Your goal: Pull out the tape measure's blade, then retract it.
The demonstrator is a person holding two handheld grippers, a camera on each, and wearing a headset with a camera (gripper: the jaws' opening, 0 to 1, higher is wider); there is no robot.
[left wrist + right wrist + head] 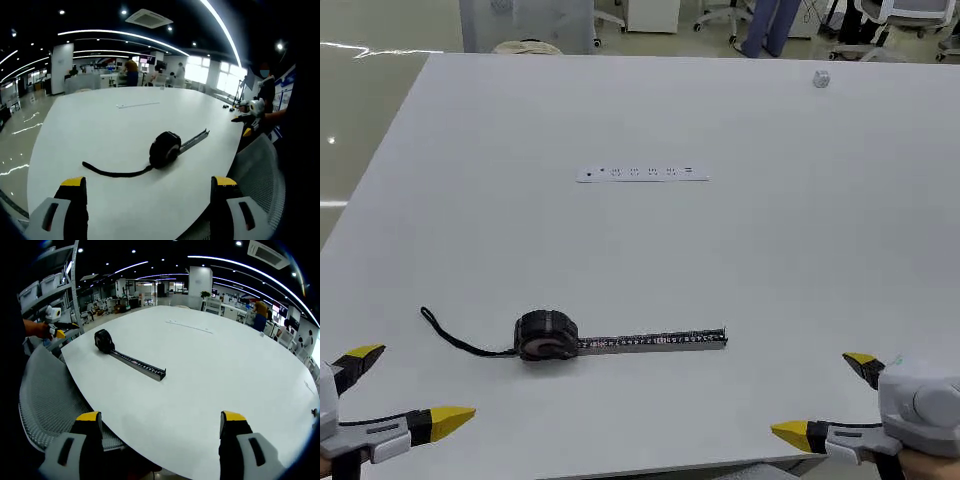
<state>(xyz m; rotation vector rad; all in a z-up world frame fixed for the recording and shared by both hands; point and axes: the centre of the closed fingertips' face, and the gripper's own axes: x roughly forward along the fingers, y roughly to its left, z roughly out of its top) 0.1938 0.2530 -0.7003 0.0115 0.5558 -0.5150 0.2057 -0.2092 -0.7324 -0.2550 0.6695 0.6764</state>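
A black tape measure (546, 335) lies on the white table (650, 250), its dark blade (653, 341) drawn out to the right and its black wrist strap (455, 336) trailing left. The left gripper view has the tape measure (164, 148) ahead, with its blade (194, 141) pointing right. In the right gripper view the case (103, 340) lies far left and the blade (139, 364) runs toward the middle. My left gripper (415, 390) hangs open at the table's near left edge. My right gripper (827, 398) hangs open at the near right edge. Both are apart from the tape.
A white power strip (642, 174) lies flat mid-table beyond the tape. A small round grey object (821, 78) sits at the far right. A grey mesh chair (47, 400) stands below the table's near edge. People and office chairs stand beyond the far edge.
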